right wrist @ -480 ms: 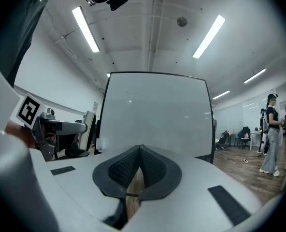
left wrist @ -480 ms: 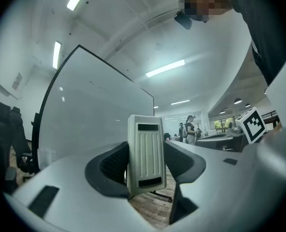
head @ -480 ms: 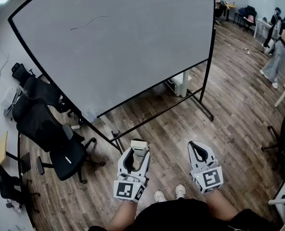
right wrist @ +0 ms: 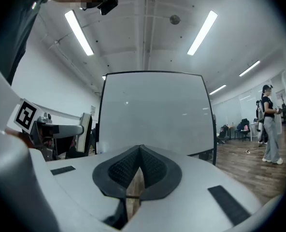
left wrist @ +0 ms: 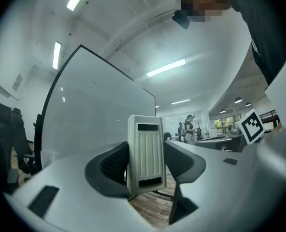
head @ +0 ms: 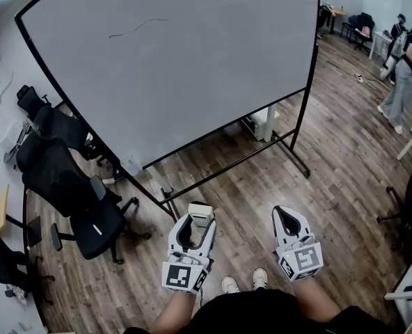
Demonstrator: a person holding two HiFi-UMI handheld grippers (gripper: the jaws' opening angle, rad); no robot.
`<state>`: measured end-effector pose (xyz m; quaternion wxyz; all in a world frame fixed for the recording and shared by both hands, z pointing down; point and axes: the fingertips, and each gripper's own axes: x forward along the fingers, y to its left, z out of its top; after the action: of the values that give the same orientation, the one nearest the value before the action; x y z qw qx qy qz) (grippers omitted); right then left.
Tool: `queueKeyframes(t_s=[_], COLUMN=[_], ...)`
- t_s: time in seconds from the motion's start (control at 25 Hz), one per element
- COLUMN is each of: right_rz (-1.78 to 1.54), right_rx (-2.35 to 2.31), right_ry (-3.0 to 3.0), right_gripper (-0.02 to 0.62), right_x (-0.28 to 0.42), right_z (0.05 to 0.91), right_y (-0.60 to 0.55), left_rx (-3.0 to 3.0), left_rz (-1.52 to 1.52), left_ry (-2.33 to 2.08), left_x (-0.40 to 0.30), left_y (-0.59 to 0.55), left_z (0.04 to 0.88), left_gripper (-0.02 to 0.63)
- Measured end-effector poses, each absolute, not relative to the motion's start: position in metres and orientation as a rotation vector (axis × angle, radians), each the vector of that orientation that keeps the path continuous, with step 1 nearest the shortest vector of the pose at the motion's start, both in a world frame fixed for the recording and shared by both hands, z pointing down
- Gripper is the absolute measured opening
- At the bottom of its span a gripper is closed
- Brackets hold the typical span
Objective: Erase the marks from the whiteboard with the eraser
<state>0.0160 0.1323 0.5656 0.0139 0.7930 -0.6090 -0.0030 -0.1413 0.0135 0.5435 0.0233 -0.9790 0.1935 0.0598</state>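
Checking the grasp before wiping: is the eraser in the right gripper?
No, the eraser is clamped in the left gripper; the right gripper is shut and empty.

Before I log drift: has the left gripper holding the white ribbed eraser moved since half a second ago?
No: left gripper unchanged against the whiteboard's black foot.

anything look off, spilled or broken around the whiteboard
Nothing spilled or broken. One thin dark squiggle near the upper left of the whiteboard is the only blemish; the rest looks clean.
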Motion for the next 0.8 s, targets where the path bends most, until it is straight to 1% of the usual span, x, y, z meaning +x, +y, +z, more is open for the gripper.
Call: queueKeyframes(t_s=[0.2,0.48,0.8], right_rz=[0.011,-0.025,-0.139], right_rx=[2.557,2.487,2.445], right_ry=[-1.855,-1.884,-1.899], right_gripper=[0.018,0.018,0.018], right_x=[0.015,0.001,0.032], right_z=[0.568,0.57,0.556], right_y=[0.122,0.089,0.032], left_rx=[-3.049,-3.075,-3.028], left_rz=[0.192,0.248,0.241], left_ry=[0.58,0.552,0.651], left_x=[-0.149,-0.156,-0.141], left_y=[0.002,-0.016,-0.064], left_z=[0.544,0.54,0.537], left_gripper=[0.246,0.246,0.245])
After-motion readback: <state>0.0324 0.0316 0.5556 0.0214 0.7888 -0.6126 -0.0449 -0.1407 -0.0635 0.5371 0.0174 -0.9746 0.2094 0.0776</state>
